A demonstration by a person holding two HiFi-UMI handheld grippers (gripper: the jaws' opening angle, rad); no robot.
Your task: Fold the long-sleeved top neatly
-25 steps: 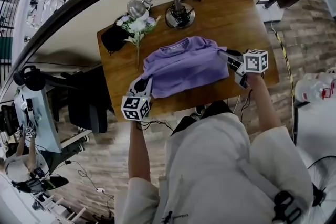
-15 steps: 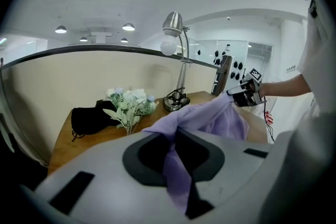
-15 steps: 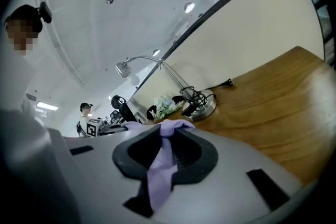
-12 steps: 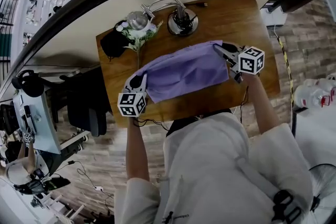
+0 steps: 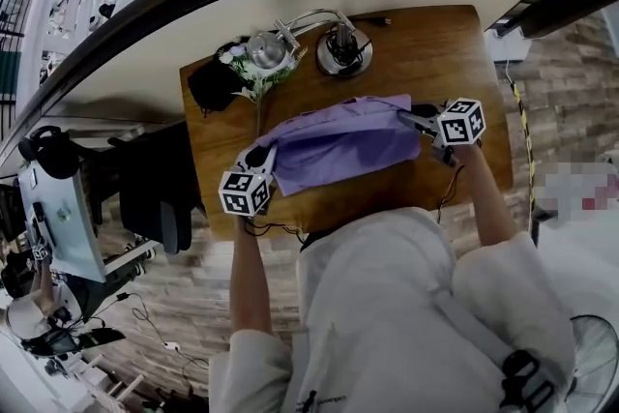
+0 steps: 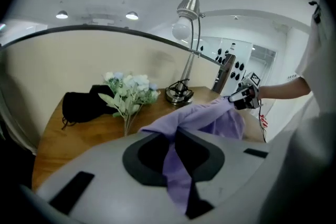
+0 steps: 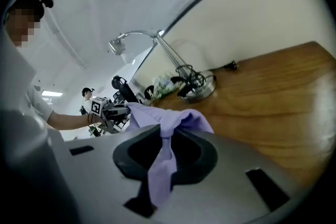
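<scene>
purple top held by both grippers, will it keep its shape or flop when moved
Probably floppy: the purple top sags and creases between the left gripper and right gripper. Likely light, since a thin pinch of cloth at each end seems enough to carry it. It may bunch rather than slide if pushed across the wooden table.

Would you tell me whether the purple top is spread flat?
No, bunched: the purple top stretches between left gripper and right gripper, both clamping its edges.

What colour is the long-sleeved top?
Light purple, plain with no pattern. The top shows best in the head view.
</scene>
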